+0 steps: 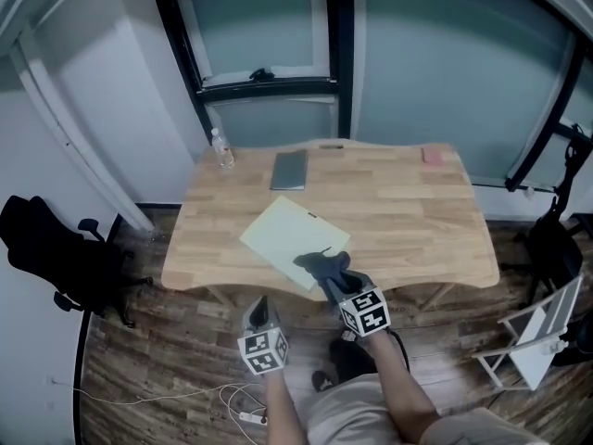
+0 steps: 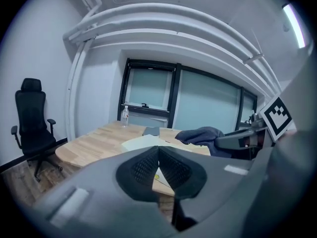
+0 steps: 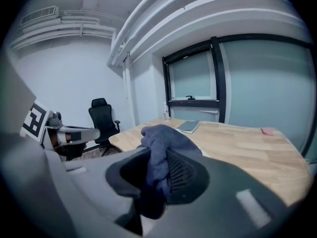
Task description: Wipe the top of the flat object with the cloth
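A pale yellow-green flat sheet [image 1: 285, 237] lies at an angle on the wooden table [image 1: 417, 221], near its front edge. My right gripper [image 1: 332, 278] is shut on a dark blue-grey cloth [image 1: 320, 263], which rests over the sheet's near right corner. In the right gripper view the cloth [image 3: 161, 145] bunches up between the jaws of the right gripper [image 3: 158, 177]. My left gripper [image 1: 261, 315] hangs below the table's front edge, off the sheet. In its own view the left gripper [image 2: 158, 157] is shut on nothing, and the sheet [image 2: 143, 143] and cloth [image 2: 200, 134] lie ahead.
A grey notebook [image 1: 289, 170] lies at the table's back, a clear bottle [image 1: 220, 148] at the back left corner, a pink item [image 1: 434, 156] at the back right. A black office chair [image 1: 56, 248] stands left, a white folding chair [image 1: 537, 336] right. Cables [image 1: 222, 401] lie on the floor.
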{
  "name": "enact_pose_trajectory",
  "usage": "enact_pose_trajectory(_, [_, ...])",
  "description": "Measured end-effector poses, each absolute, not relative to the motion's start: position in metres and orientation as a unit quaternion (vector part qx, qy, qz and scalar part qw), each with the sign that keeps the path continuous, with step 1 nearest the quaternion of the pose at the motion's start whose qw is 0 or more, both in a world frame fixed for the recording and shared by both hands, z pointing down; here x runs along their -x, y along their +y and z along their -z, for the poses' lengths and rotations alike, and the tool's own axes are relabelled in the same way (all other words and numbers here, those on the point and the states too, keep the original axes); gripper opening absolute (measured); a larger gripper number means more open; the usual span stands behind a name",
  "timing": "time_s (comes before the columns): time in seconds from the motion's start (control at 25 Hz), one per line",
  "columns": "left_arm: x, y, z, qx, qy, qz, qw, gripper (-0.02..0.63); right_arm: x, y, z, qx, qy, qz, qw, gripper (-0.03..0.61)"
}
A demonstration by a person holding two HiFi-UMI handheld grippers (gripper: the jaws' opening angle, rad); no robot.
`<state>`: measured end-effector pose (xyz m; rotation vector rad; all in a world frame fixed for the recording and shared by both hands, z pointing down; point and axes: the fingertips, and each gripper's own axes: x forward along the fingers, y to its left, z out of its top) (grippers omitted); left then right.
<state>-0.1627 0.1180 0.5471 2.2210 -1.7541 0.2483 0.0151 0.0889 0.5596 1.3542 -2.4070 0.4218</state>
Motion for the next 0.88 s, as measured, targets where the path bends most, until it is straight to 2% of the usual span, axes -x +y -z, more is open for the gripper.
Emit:
enact_pose_trajectory(0.52, [0.144, 0.117, -0.548, -0.786, -0.592, -0.093, 0.151, 0.008, -0.034, 0.094, -0.544, -0.494, -0.842, -0.115, 0.185, 0.097])
enact_pose_trajectory(0.88, [0.134, 0.115, -0.546, -0.797, -0.576, -0.103, 0.147, 0.008, -0.05, 0.09, -0.533, -0.509, -0.836, -0.133, 0.157, 0.097])
